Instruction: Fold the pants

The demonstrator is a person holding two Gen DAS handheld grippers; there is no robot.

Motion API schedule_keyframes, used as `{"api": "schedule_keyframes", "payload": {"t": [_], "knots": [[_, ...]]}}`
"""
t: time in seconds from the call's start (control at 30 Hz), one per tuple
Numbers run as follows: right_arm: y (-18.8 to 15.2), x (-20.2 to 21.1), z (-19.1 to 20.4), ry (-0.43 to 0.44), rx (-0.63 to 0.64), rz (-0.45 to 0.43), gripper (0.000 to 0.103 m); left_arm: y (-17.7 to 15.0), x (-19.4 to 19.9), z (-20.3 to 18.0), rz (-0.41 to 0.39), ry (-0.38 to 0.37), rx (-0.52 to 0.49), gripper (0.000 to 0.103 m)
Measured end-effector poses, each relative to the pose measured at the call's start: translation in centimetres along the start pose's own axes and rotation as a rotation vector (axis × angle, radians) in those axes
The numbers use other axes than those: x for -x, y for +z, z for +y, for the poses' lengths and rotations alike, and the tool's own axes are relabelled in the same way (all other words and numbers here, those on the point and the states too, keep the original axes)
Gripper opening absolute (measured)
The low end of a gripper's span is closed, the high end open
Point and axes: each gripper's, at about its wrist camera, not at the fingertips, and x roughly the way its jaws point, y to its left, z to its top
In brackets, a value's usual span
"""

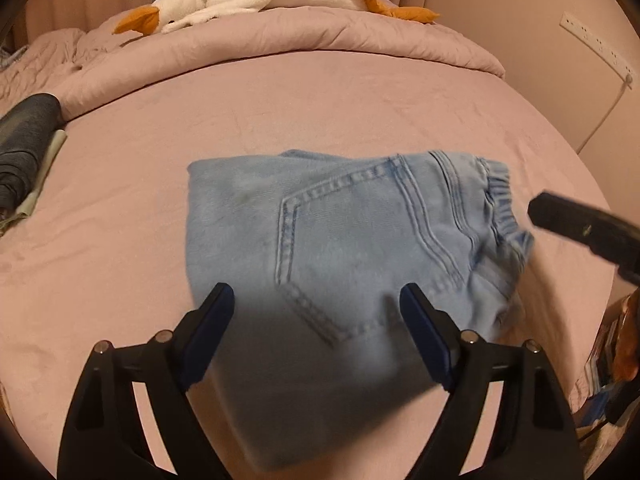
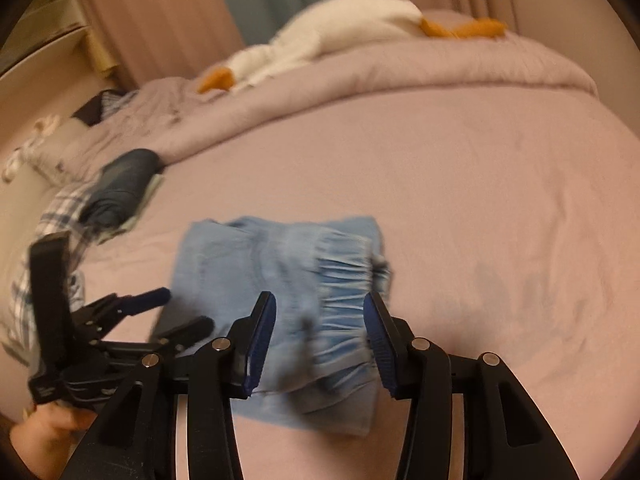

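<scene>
At far left on the pink bed sheet point(image 1: 320, 100) lies a rolled dark grey garment point(image 1: 24, 140). Toward the middle, the light blue denim pants point(image 1: 320, 232) rest folded into a compact bundle, long axis running left to right, elastic waistband at the right end. Directly over its near edge hovers the left claw point(image 1: 316, 300), released and empty, the nearer one. Rightward, the right claw point(image 2: 320, 304) straddles the waistband, likewise spread, gripping nothing; any final tidy likely starts there.

Matt stitched denim pants point(image 1: 344, 240), soft pink cloth bedsheet point(image 1: 360, 112)
</scene>
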Motion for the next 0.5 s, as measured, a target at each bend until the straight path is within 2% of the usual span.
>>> {"api": "schedule_keyframes", "payload": {"t": [0.1, 0.17, 0.23, 0.3, 0.43, 0.5], "knots": [[-0.6, 0.1, 1.0, 0.011, 0.044, 0.008, 0.036, -1.3, -0.2, -0.4, 0.035, 0.008, -0.036, 0.084], [-1.6, -1.6, 1.2, -0.01, 0.06, 0.075, 0.028, -2.5, -1.0, -0.4, 0.057, 0.015, -0.053, 0.084], [-3.1, -3.6, 0.9, -0.054, 0.076, 0.126, 0.027, -3.1, -1.4, 0.1, 0.053, -0.01, -0.026, 0.085], [-3.9, -4.2, 1.0, -0.092, 0.112, 0.117, 0.027, -3.1, -1.4, 0.1, 0.047, -0.015, -0.02, 0.086], [-3.1, -4.2, 1.7, -0.125, 0.152, 0.156, 0.027, -3.0, -0.6, 0.1, 0.042, -0.016, -0.006, 0.085], [-2.2, -3.5, 2.0, -0.114, 0.143, 0.169, 0.027, -2.8, 0.4, 0.2, 0.025, -0.029, 0.019, 0.084]]}}
